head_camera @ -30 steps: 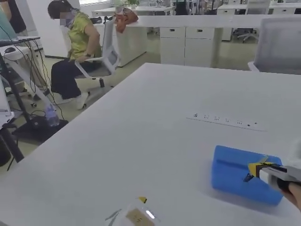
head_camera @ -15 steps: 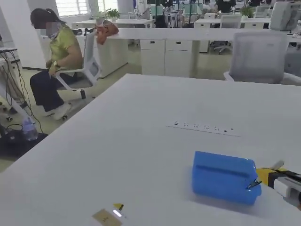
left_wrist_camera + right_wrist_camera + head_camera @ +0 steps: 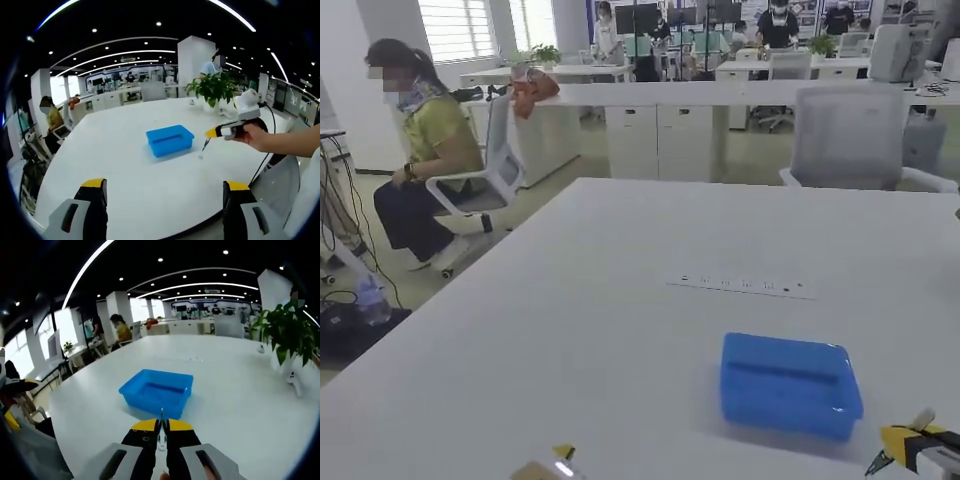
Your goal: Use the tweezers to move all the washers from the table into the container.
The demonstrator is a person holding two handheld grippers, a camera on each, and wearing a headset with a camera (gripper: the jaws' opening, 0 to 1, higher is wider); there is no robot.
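The right gripper point(image 3: 161, 426), lower centre, pinches the tweezers point(image 3: 161, 415); the left gripper point(image 3: 163, 185) is spread, empty. The container point(image 3: 156, 390) sits mid-frame on the worktop point(image 3: 240, 390). The washers are too small to locate; likely light, stiff, slippery: nip one rim.

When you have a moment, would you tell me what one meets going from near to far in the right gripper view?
right gripper, shut on the tweezers → blue container → row of sockets → office chair
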